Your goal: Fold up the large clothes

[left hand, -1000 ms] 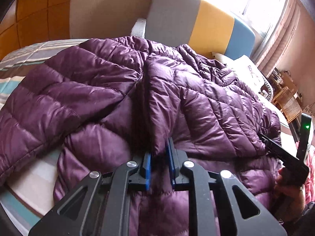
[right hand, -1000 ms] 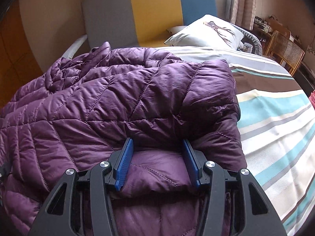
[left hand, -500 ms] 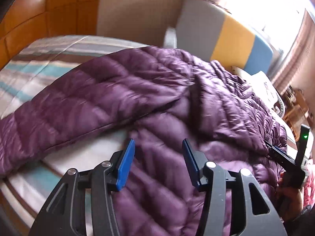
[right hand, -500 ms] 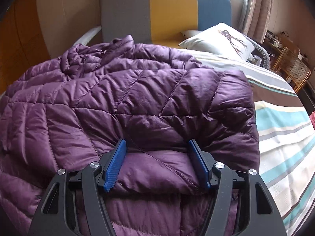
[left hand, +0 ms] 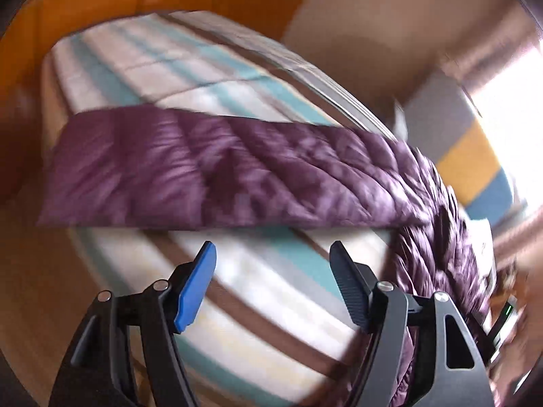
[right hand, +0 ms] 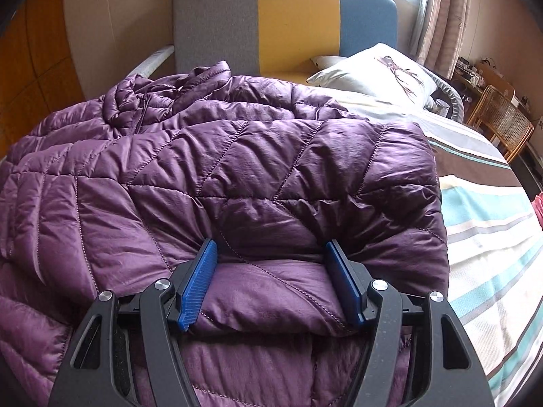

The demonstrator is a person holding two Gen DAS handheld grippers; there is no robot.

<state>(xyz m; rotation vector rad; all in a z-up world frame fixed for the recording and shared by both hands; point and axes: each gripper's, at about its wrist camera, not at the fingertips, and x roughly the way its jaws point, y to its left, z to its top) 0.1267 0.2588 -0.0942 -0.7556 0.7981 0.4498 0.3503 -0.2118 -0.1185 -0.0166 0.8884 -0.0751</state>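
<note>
Left tool (left hand: 271,285) has let go, swung off toward outstretched sleeve, jaws apart, empty. Right tool (right hand: 271,285) wide, unclenched, straddling folded hem, pinning purple quilted puffer jacket (right hand: 237,176) on striped bed (right hand: 492,224).

Jacket (right hand: 237,176) on bed (right hand: 492,237), pillow (right hand: 376,71) behind (probably right)

Left hand-held gripper (left hand: 271,281) off jacket (left hand: 217,173)
</note>
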